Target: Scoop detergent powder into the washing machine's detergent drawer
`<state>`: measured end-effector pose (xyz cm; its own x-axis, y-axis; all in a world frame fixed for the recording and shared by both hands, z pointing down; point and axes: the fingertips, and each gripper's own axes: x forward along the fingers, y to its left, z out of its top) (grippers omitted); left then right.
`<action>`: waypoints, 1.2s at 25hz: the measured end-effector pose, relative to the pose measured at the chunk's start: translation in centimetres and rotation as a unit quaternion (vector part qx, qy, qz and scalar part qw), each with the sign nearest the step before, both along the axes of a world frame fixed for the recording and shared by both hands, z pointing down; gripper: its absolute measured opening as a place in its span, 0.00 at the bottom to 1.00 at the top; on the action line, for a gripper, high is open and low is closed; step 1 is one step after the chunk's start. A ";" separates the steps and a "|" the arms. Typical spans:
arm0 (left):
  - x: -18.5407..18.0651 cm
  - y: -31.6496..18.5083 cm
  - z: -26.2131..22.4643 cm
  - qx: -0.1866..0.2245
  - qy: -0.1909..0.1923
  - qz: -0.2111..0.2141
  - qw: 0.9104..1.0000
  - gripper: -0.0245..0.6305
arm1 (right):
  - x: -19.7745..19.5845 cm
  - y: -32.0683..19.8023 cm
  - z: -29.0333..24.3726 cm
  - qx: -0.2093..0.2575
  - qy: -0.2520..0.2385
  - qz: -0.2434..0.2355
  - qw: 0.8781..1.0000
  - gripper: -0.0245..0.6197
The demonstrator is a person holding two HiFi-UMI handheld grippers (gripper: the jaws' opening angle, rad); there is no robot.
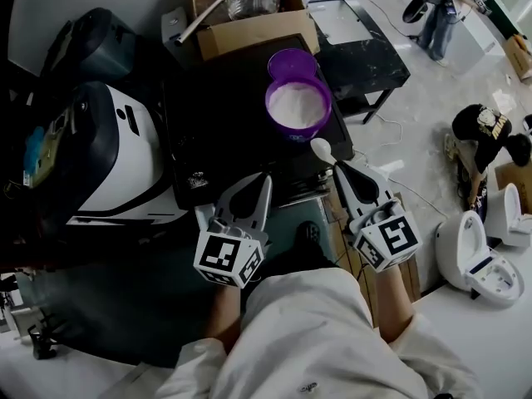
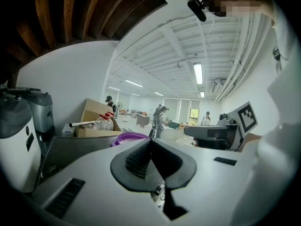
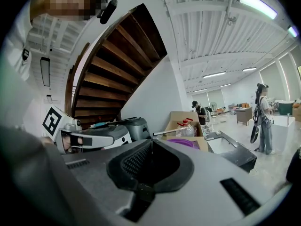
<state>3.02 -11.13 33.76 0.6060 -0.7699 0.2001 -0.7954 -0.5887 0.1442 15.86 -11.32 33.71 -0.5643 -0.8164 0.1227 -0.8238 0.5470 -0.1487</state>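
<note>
A purple tub of white powder stands open on the black tabletop; its rim also shows as the purple tub and purple tub. My right gripper sits just near of the tub, its jaws shut on the handle of a white scoop whose bowl points at the tub. My left gripper hangs beside it, shut and empty, over the table's near edge. The washing machine lies to the left; I cannot make out its drawer. In the gripper views, each pair of jaws meets: left gripper, right gripper.
A cardboard box holding plastic bottles stands behind the tub. A second dark table is at back right. People and white devices occupy the floor at right. A grey appliance sits at back left.
</note>
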 end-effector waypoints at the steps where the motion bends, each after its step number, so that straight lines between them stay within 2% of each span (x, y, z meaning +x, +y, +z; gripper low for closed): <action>1: 0.3 -0.2 0.0 0.001 -0.001 -0.003 1.000 0.07 | 0.2 -0.3 0.0 0.001 0.000 -0.003 1.000 0.05; 11: 2.6 -1.8 -0.1 0.004 -0.002 -0.031 1.000 0.07 | 1.8 -3.7 0.0 0.012 0.008 -0.037 0.999 0.05; 24: 3.6 -2.9 0.8 -0.001 0.006 -0.061 0.998 0.07 | 1.8 -7.1 1.0 0.022 0.067 -0.071 0.995 0.05; 30: 3.9 -3.6 1.0 -0.005 0.004 -0.061 0.998 0.07 | 1.4 -7.7 1.1 0.025 0.088 -0.077 0.993 0.05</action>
<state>6.91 -14.74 34.74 0.5092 -0.8364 0.2028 -0.8600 -0.4857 0.1562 17.27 -19.04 34.76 -0.6560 -0.7302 0.1910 -0.7410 0.6712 0.0210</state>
